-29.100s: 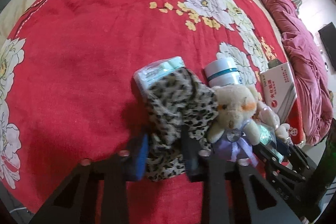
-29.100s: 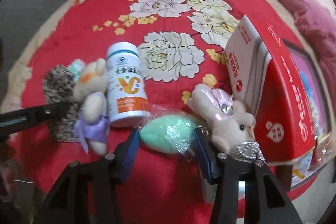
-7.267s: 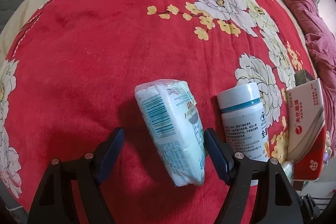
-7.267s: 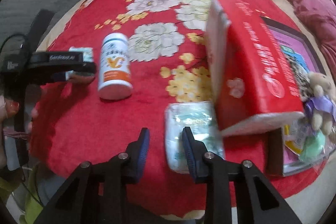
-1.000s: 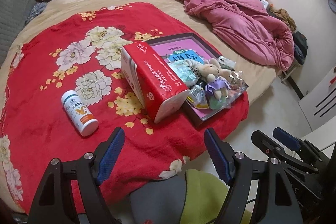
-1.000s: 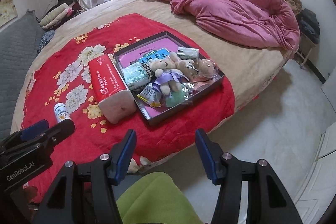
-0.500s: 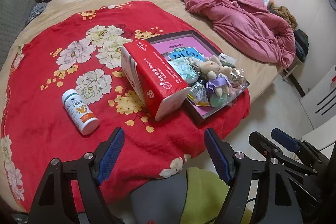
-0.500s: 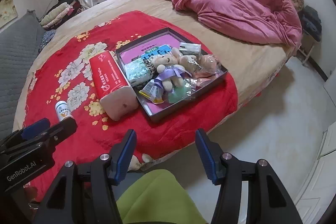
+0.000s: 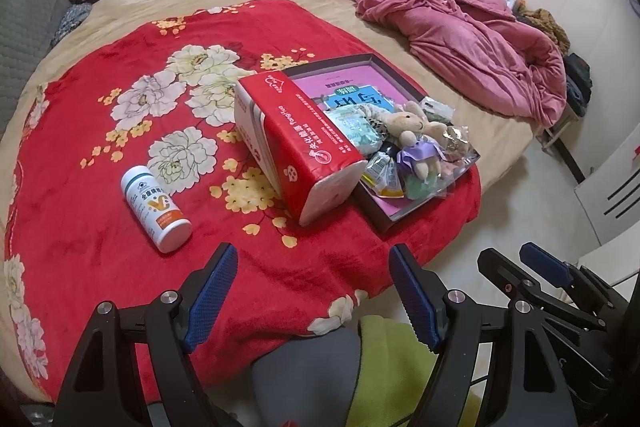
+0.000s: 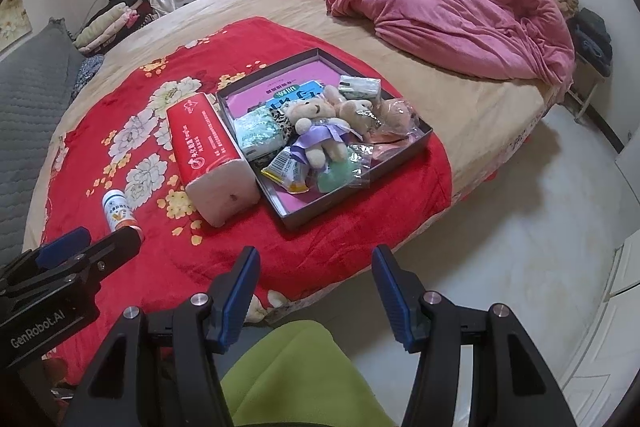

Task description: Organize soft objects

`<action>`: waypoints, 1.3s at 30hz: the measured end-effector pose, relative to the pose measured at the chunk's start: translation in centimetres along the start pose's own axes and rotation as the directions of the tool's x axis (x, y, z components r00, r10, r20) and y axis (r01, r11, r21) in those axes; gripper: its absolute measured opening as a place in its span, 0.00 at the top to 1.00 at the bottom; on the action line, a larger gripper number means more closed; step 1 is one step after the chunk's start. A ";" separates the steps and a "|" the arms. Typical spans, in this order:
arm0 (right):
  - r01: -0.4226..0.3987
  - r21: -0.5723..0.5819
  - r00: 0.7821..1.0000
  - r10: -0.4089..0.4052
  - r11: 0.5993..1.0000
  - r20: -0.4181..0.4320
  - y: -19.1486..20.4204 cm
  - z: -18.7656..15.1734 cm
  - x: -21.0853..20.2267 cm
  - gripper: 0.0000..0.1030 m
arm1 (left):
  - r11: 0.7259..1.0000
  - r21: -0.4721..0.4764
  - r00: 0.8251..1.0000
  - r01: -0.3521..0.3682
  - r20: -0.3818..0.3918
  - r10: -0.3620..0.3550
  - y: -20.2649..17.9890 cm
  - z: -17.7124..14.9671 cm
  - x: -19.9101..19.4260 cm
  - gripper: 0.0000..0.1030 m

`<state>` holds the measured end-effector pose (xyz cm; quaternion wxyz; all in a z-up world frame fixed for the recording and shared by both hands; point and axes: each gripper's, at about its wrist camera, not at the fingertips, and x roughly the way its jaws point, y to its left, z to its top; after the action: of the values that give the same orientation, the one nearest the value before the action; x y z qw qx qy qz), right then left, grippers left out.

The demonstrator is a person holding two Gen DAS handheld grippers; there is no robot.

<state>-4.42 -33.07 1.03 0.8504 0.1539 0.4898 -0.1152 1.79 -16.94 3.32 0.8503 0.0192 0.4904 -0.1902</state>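
A dark box tray (image 9: 432, 198) (image 10: 320, 205) sits on the red floral blanket near the bed's edge. In it lie a beige teddy bear in a purple dress (image 9: 416, 137) (image 10: 314, 131), a second plush, a wrapped tissue pack (image 9: 354, 125) (image 10: 256, 131), a green sponge in plastic (image 10: 336, 177) and small packets. My left gripper (image 9: 312, 293) hangs open and empty before the bed edge. My right gripper (image 10: 316, 289) is open too, holding nothing, well short of the tray.
A red tissue box (image 9: 296, 139) (image 10: 208, 147) leans against the tray's left side. A white bottle (image 9: 156, 203) (image 10: 118, 213) lies further left on the blanket. A pink quilt (image 10: 440, 7) is heaped at the back. Green cloth (image 10: 296, 375) shows below the grippers, pale floor at right.
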 end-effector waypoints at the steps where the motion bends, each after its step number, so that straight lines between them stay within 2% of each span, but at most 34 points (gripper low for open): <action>1: 0.000 -0.003 1.000 0.000 1.000 0.001 0.0 0.0 0.0 0.45 | 1.000 0.000 1.000 -0.001 0.001 0.001 0.0 0.0 0.0 0.23; 39: 0.029 -0.018 0.999 -0.028 0.999 0.019 0.2 0.1 -0.4 0.44 | 1.000 0.002 1.000 -0.006 -0.014 0.006 0.0 -0.4 0.4 0.23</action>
<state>-4.43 -32.92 1.46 0.8546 0.1379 0.4850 -0.1243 1.65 -17.02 2.82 0.8474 0.0227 0.4960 -0.1878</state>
